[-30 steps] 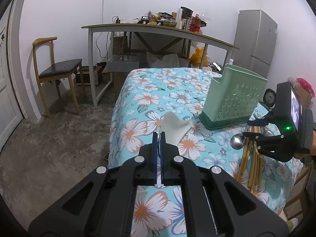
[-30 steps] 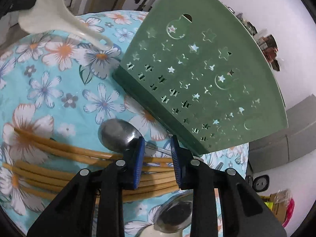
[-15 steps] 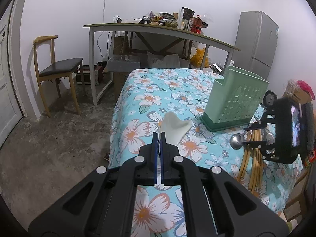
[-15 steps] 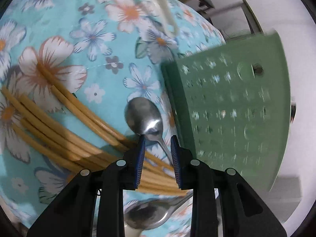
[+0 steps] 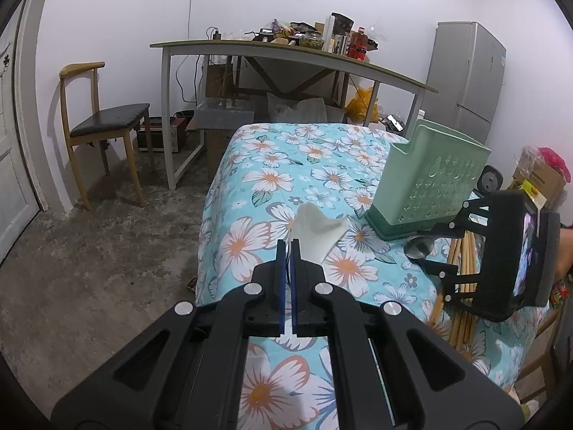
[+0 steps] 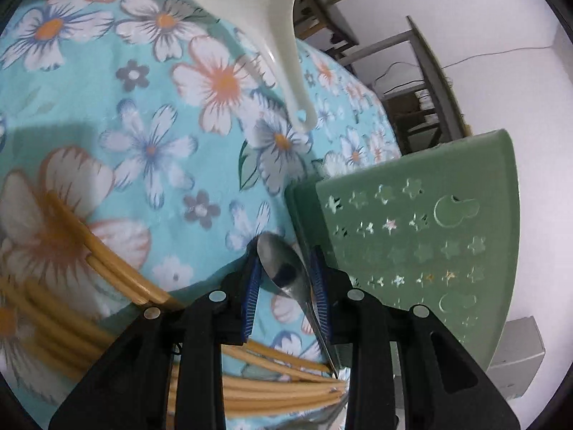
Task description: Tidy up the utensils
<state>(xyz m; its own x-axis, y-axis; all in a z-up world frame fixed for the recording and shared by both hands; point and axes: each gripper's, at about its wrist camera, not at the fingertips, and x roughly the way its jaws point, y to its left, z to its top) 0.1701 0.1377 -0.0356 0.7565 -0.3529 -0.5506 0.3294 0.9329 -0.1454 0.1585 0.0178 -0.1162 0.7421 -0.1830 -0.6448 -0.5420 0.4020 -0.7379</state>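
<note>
My left gripper (image 5: 288, 251) is shut on the handle of a white rice paddle (image 5: 317, 233) and holds it above the floral tablecloth. The paddle also shows in the right wrist view (image 6: 258, 10). My right gripper (image 6: 284, 283) holds a metal spoon (image 6: 283, 268) between its fingers, bowl forward, lifted off the cloth beside the green utensil holder (image 6: 422, 243). The holder stands upright on the table (image 5: 433, 182). Several yellow chopsticks (image 6: 107, 294) lie on the cloth under the right gripper. The right gripper shows in the left wrist view (image 5: 426, 251).
A second spoon (image 6: 329, 412) lies near the chopsticks at the bottom edge. The table's left edge drops to a concrete floor (image 5: 89, 268). A wooden chair (image 5: 104, 129), a cluttered grey desk (image 5: 286, 53) and a fridge (image 5: 469, 79) stand behind.
My right gripper has lifted the spoon off the chopsticks and swung it toward the green holder. My left gripper keeps the rice paddle almost still.
</note>
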